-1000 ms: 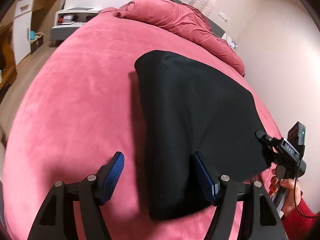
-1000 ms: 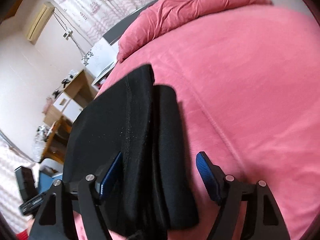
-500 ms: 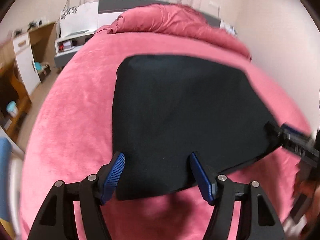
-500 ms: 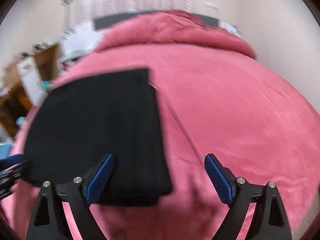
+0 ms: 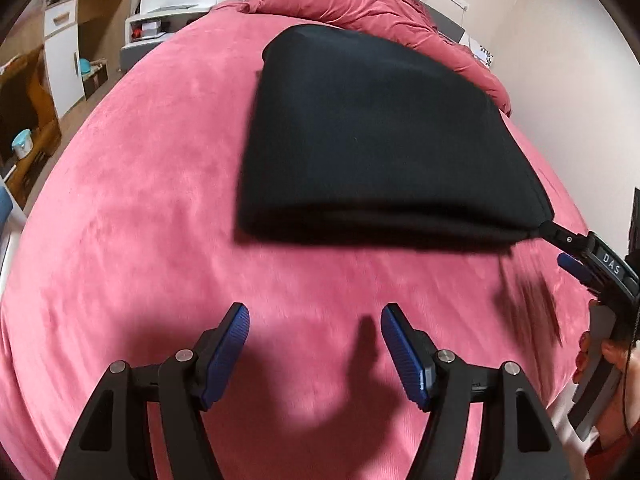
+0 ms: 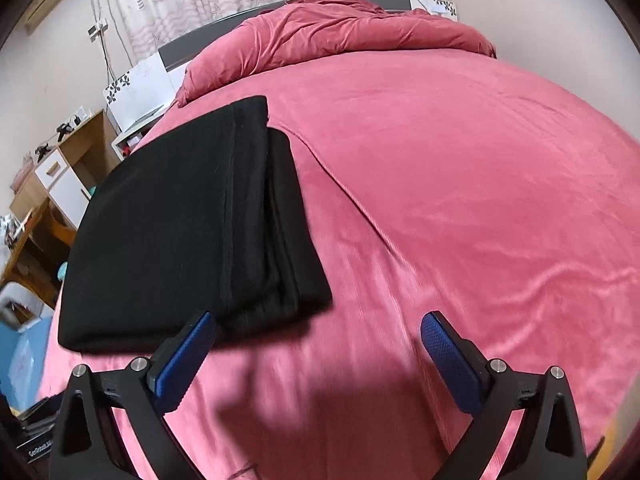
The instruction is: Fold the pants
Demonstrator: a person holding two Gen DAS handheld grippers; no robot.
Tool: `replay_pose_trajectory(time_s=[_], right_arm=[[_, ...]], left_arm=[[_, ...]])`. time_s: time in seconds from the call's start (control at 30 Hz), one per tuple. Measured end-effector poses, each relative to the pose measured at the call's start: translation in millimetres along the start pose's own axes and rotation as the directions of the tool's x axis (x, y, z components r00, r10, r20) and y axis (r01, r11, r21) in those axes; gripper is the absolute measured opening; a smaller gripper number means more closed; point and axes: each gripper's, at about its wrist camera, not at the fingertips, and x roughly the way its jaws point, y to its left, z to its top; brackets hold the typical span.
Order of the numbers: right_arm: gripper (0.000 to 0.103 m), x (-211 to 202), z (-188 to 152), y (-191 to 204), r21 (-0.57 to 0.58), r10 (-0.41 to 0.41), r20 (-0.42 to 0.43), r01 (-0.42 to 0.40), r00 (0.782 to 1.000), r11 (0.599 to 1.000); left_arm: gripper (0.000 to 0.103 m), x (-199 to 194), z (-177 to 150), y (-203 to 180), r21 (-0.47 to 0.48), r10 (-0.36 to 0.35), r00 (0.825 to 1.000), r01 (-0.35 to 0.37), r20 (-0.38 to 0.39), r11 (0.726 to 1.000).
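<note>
Where pants meet right tongs, blur hides contact.

The folded pants lie flat on the bed, which serves as landmark: they sit toward its left half in the right wrist view, with the bunched duvet behind them at the bed's head. The left gripper hangs over the bed in front of the pants' near fold, apart from it, while the right gripper hangs over the bed just before the pants' near right corner. Left of the bed stand a nightstand and a wooden desk.
</note>
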Motion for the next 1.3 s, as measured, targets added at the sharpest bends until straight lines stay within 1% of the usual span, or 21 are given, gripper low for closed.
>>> replay_pose_trajectory(time_s=[0.07,0.1,0.13,0.2,0.3,0.4,0.5,0.6,0.73,0.83,0.87,0.97,1.0,1.03,1.07,1.2,1.23,1.3], right_arm=[[0.103,-5,-10,5,-0.020,0.005,-0.008,-0.006,1.000,1.000],[0.103,-7,-18,8,-0.032,0.015,-0.016,-0.015,1.000,0.999],[0.103,-8,-25,11,-0.039,0.022,-0.026,-0.023,0.999,0.999],[0.103,-8,-41,18,-0.050,0.048,-0.058,-0.051,0.997,0.997],[0.103,-6,-62,27,-0.043,0.084,-0.096,-0.088,0.992,0.995],[0.103,-7,-78,32,-0.012,0.129,-0.130,-0.132,0.983,0.991],[0.103,-13,-81,40,-0.040,0.150,-0.151,-0.157,0.977,0.987],[0.103,-35,-86,49,-0.081,0.136,-0.109,-0.145,0.985,0.986],[0.103,-58,-73,60,-0.112,0.098,-0.020,-0.099,0.995,0.989],[0.103,-79,-67,68,-0.134,0.094,0.055,-0.086,0.994,0.987],[0.103,-88,-66,72,-0.138,0.083,0.079,-0.071,0.993,0.988],[0.103,-100,-64,79,-0.142,0.081,0.120,-0.064,0.989,0.988],[0.103,-106,-65,81,-0.138,0.083,0.133,-0.065,0.988,0.988],[0.103,-112,-60,74,-0.134,0.088,0.134,-0.070,0.987,0.988],[0.103,-114,-60,74,-0.131,0.098,0.135,-0.080,0.986,0.988],[0.103,-127,-62,72,-0.124,0.118,0.156,-0.099,0.981,0.987],[0.103,-129,-63,74,-0.130,0.121,0.158,-0.101,0.980,0.986],[0.103,-133,-65,77,-0.148,0.103,0.169,-0.078,0.980,0.986]], left_arm=[[0.071,-3,-7,-7,0.041,0.017,1.000,-0.017,0.017,0.999],[0.072,-3,-11,-10,0.059,0.033,0.999,-0.034,0.010,0.998],[0.074,-3,-14,-13,0.075,0.048,0.999,-0.048,0.007,0.996],[0.079,-6,-24,-17,0.092,0.057,0.998,-0.059,0.027,0.994],[0.084,-9,-37,-17,0.076,0.061,0.998,-0.063,0.025,0.995],[0.084,-18,-49,-19,0.059,0.056,0.998,-0.057,0.021,0.997],[0.084,-32,-60,-19,0.034,0.056,0.998,-0.057,0.018,0.998],[0.083,-52,-66,-17,0.004,0.056,0.997,-0.056,0.053,0.998],[0.083,-80,-74,-19,0.027,0.089,0.988,-0.093,0.128,0.995],[0.083,-101,-75,-23,0.036,0.122,0.974,-0.131,0.193,0.991],[0.083,-106,-68,-22,0.032,0.132,0.970,-0.141,0.204,0.989],[0.083,-126,-70,-25,0.011,0.187,0.950,-0.196,0.250,0.981],[0.083,-130,-65,-27,0.005,0.206,0.944,-0.214,0.256,0.977],[0.083,-133,-62,-27,-0.002,0.228,0.938,-0.236,0.262,0.972],[0.083,-131,-55,-30,-0.001,0.234,0.935,-0.243,0.266,0.970],[0.083,-139,-56,-27,0.000,0.180,0.944,-0.188,0.277,0.982],[0.083,-141,-57,-28,-0.001,0.174,0.944,-0.181,0.280,0.983],[0.083,-143,-56,-29,-0.003,0.177,0.943,-0.184,0.282,0.983]])
